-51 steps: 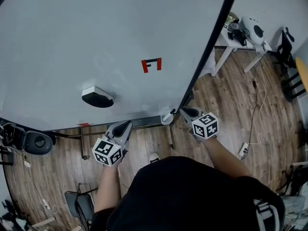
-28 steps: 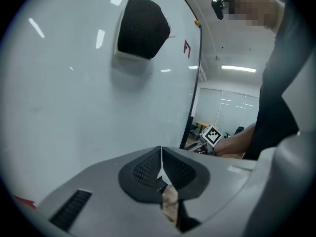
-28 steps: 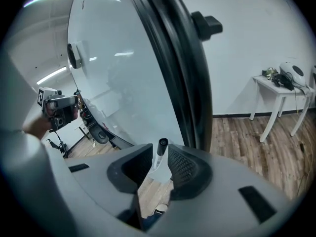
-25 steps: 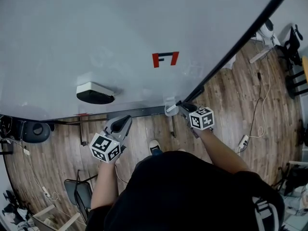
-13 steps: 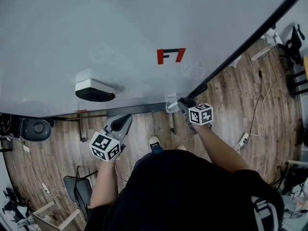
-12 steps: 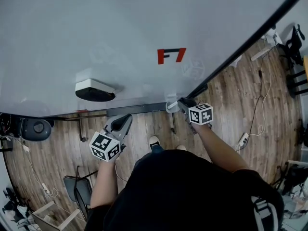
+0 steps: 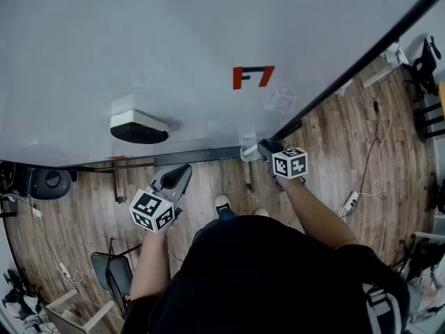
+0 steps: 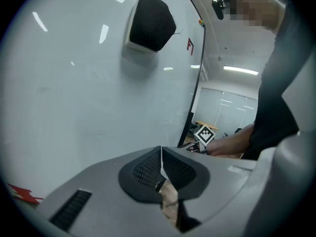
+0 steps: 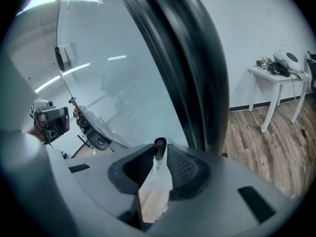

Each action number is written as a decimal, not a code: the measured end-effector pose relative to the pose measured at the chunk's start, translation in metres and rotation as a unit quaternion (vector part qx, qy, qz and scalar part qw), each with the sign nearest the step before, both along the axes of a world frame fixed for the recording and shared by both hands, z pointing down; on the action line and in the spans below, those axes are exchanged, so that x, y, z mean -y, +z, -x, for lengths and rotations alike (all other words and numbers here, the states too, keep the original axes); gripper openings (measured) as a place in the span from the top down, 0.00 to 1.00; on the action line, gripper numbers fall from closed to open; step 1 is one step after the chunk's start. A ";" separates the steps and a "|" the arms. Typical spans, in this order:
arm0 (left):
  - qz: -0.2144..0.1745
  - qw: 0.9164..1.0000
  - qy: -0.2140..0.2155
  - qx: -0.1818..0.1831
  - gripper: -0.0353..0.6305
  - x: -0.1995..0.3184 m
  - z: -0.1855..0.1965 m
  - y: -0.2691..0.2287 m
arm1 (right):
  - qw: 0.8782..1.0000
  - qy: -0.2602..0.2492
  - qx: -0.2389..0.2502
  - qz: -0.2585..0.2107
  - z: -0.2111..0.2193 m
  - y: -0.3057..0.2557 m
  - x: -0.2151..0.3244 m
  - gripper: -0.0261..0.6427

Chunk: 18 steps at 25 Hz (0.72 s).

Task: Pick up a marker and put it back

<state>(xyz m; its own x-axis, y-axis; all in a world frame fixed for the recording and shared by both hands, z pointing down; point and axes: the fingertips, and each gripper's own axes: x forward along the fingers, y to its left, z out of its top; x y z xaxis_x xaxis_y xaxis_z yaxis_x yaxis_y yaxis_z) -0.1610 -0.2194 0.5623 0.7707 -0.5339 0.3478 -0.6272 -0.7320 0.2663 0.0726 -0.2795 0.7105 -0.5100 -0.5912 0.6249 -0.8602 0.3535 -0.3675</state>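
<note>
- The marker [image 9: 157, 163], white-barrelled with a black end, is sitting pinched between the right gripper's [image 9: 159, 149] just-closing fingers, beside the whiteboard's [image 9: 113, 83] black frame.
- Only its own view is showing the left gripper [image 8: 161, 158] with its fingers pressed together, empty.

Whiteboard [image 7: 139, 40] in front of me, black-framed: a white-and-black eraser [image 7: 139, 127] clings to its face, left of a red mark [image 7: 238, 78]. A dark tray rail [image 7: 198, 156] runs along its lower edge. The wooden floor [image 7: 334, 138] below me carries a white table [image 9: 276, 75], a power strip [image 7: 351, 206] and a dark chair [image 7: 111, 284].
</note>
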 end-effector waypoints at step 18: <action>-0.010 1.000 0.000 -0.003 0.92 -0.010 0.001 -0.010 | 0.999 -0.005 -0.013 -0.036 0.002 -0.023 -0.003 0.86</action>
